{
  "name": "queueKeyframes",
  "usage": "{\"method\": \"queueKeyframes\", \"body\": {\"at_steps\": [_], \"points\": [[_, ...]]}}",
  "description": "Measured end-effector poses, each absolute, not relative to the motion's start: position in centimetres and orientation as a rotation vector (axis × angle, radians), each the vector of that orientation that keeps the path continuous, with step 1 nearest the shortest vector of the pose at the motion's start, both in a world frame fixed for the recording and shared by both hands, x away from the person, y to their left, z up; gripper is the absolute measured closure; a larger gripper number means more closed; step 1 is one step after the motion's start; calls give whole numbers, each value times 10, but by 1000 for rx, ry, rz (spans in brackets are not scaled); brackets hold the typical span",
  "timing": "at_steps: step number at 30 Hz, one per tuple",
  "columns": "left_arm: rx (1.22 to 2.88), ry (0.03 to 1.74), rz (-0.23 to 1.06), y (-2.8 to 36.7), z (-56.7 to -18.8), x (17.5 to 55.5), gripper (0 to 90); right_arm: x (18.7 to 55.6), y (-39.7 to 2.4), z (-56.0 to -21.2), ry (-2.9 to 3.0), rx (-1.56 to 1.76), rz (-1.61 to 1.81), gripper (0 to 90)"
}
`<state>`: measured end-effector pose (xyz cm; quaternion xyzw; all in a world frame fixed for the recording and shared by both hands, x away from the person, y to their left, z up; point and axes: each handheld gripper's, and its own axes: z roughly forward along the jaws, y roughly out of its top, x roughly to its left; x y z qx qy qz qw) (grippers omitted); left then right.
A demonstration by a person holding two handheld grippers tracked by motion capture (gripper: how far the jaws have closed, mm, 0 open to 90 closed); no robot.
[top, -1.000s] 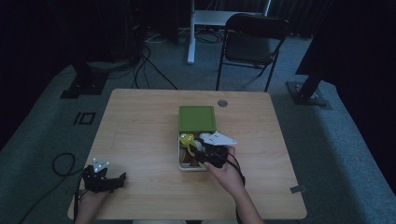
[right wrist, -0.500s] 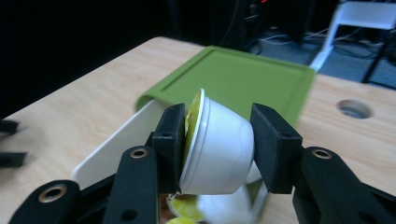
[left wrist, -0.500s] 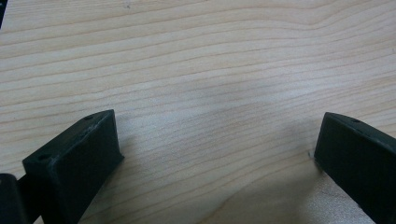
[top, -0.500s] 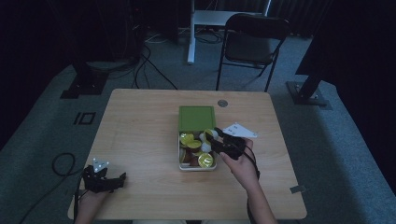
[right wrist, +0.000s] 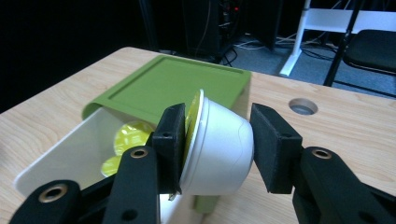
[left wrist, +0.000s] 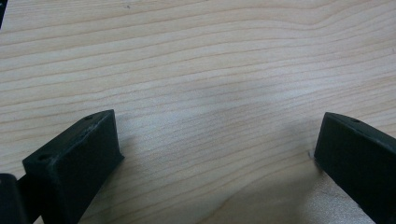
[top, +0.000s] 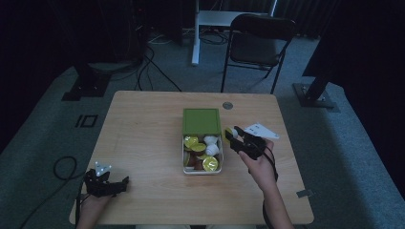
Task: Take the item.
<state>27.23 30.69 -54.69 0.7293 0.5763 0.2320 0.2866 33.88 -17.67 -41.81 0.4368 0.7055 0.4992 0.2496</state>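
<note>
My right gripper hovers just right of the box, shut on a white capsule with a yellow foil lid; its pads press the lid and the base. In the high view the capsule sits at the jaw tips. The box is a white tray whose green lid is slid back, and it holds several yellow-lidded and white capsules. In the right gripper view the green lid lies behind the held capsule. My left gripper rests at the table's front left, open over bare wood.
A round cable hole sits in the wooden table behind the box. A black chair and a white desk frame stand beyond the far edge. Cables lie on the floor at the left.
The right gripper has risen from over the tray and moved right and toward the far side, carrying the capsule. The left gripper has stayed put.
</note>
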Motion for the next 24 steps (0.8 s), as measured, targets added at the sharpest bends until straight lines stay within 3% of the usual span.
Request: {"method": "queueKeyframes", "body": {"at_steps": [24], "points": [[1952,1539,619,307,-547,272,4,381,-210,-459,1838,1307,1202,570]]}}
